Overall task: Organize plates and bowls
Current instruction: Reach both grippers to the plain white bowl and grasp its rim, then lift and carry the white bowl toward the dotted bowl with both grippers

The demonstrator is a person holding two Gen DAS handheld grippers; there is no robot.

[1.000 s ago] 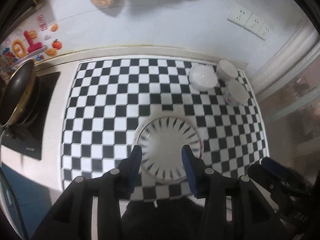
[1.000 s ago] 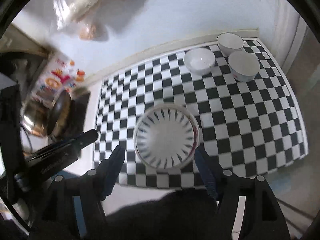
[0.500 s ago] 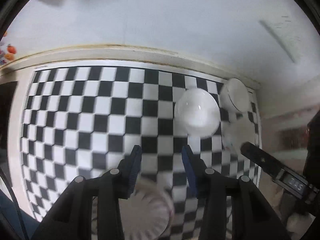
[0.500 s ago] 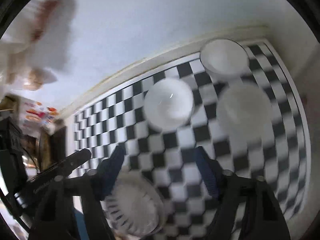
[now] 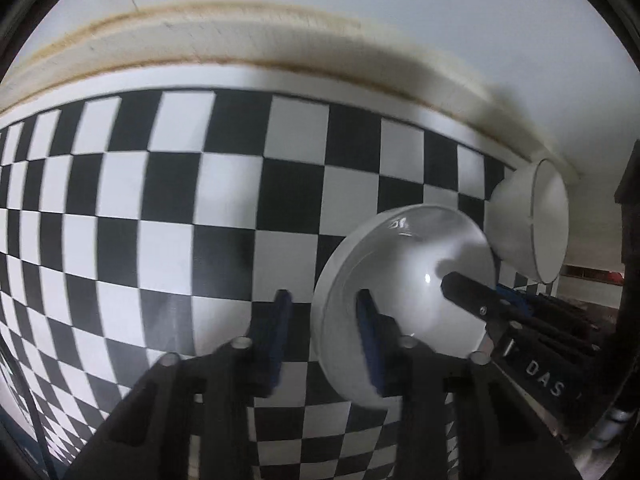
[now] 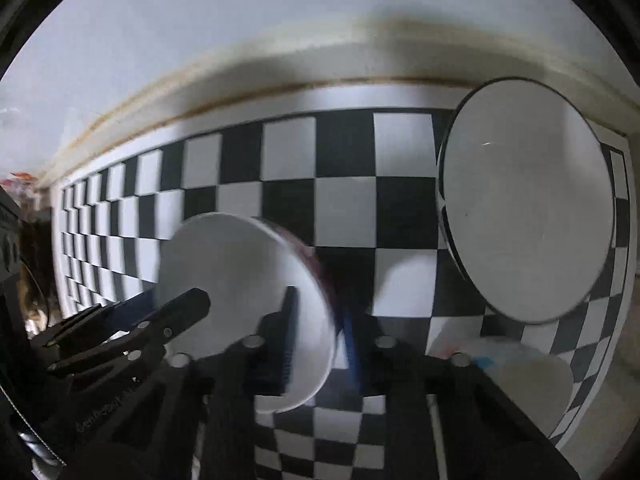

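The white bowl (image 5: 404, 280) sits on the checkered mat (image 5: 160, 200) near the back right corner, with a second bowl (image 5: 528, 224) just behind it by the wall ledge (image 5: 240, 48) and a third bowl (image 6: 532, 376) at the mat's near right edge. Both grippers straddle the white bowl's rim from opposite sides. The left gripper (image 5: 324, 328) has one finger inside the bowl and one outside its left wall; its jaws are spread with a gap on each side of the wall, not yet pinching. The right gripper (image 6: 320, 332) likewise brackets the right rim, one finger within and one without, and the gap is narrow; whether it presses the wall I cannot tell through the blur. To do the step well, I judge each claw should close squarely on the rim, fingers deep enough to grip below the lip, and both should close evenly so the bowl does not tip or skid toward its neighbours. Both tools reach forward and low over the mat, angled inward toward each other, fingertips dipping down at the bowl.
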